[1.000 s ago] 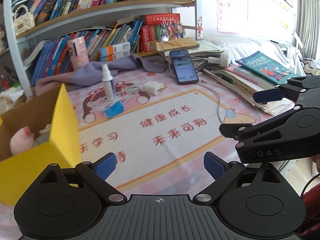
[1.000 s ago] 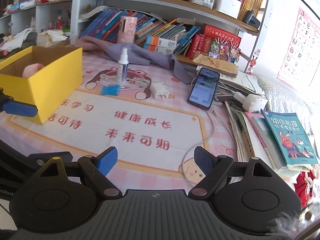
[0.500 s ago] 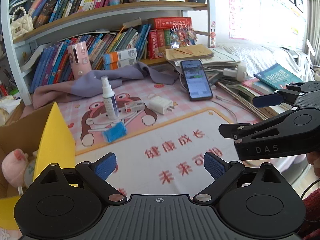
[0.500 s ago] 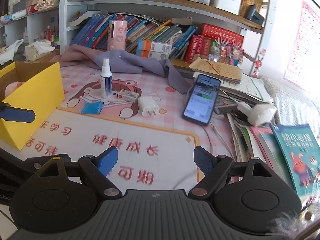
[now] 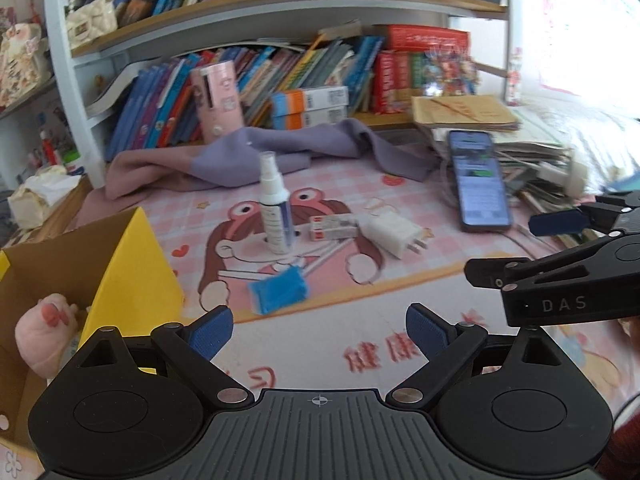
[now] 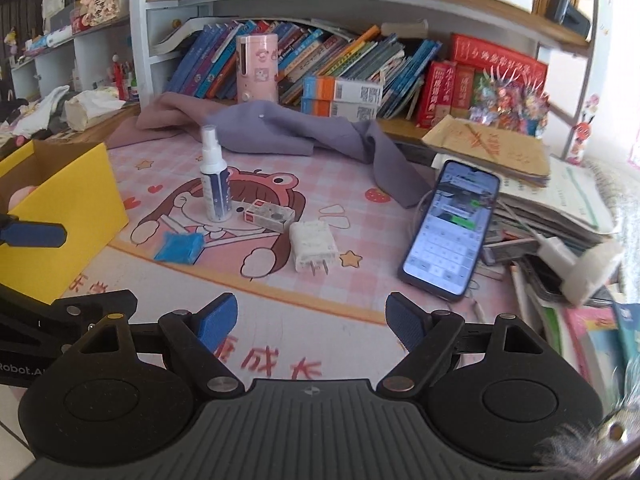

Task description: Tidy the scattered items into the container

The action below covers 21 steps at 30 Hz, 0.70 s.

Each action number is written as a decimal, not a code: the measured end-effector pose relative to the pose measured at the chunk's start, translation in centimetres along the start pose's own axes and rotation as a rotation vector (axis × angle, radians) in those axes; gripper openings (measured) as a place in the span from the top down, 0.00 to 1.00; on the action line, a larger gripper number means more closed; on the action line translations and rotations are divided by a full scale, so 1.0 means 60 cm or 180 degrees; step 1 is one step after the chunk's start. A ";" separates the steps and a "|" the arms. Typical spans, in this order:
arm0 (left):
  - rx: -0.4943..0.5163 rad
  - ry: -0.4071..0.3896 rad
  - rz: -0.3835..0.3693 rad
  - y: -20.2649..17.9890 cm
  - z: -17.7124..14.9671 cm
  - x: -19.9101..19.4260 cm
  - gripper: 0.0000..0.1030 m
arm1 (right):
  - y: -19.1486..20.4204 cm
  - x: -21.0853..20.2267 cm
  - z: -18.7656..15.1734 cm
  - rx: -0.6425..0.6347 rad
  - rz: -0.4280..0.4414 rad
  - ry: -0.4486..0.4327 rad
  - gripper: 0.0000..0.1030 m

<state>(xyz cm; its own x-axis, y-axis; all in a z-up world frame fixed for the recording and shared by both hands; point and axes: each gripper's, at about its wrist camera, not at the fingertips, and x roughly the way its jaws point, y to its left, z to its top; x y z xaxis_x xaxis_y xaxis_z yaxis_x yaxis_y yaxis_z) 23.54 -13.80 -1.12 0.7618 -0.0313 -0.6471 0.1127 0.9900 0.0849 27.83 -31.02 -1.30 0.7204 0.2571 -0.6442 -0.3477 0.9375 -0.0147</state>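
Mat: we see a pink desk mat (image 6: 328,184) with a cartoon girl on it.
Cloth: a purple cloth (image 6: 304,132) lies crumpled at the back of the mat.
Phone: a phone (image 6: 452,232) leans on a pile of papers (image 6: 568,208), its screen lit.
Shelf: we see a bookshelf (image 5: 280,68) full of books.
Pink tin: a pink tin (image 6: 257,68) stands before the books.

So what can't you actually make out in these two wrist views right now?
- Yellow box contents: in the left view its wall and the frame edge hide all but a pink plush toy.
- Spray bottle label: too small to read in the right view.
- Phone screen text: too small, right view.
- Blue packet: blurred in the left view, what it is stays unclear.
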 end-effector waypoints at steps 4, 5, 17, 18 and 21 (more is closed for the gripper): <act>-0.0132 0.0099 0.0142 0.006 0.018 0.040 0.12 | -0.021 0.052 0.020 0.0053 0.0071 0.0099 0.21; -0.0164 0.0114 0.0170 0.008 0.021 0.050 0.12 | -0.025 0.065 0.025 0.0047 0.0073 0.0117 0.21; -0.0526 0.0399 0.0346 0.032 0.041 0.158 0.31 | -0.037 0.192 0.079 -0.0096 0.0171 0.0249 0.22; -0.0567 0.0407 0.0346 0.034 0.042 0.164 0.32 | -0.037 0.201 0.082 -0.0105 0.0184 0.0269 0.22; -0.0648 0.0451 0.0377 0.036 0.043 0.183 0.36 | -0.034 0.222 0.085 -0.0123 0.0227 0.0318 0.22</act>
<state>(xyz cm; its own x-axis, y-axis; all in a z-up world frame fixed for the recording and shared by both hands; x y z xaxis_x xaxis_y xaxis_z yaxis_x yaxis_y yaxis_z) 33.83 -12.35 -6.08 0.6637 0.0919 -0.7424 -0.1134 0.9933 0.0215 41.19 -28.29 -5.94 0.6302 0.2964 -0.7177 -0.4203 0.9074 0.0057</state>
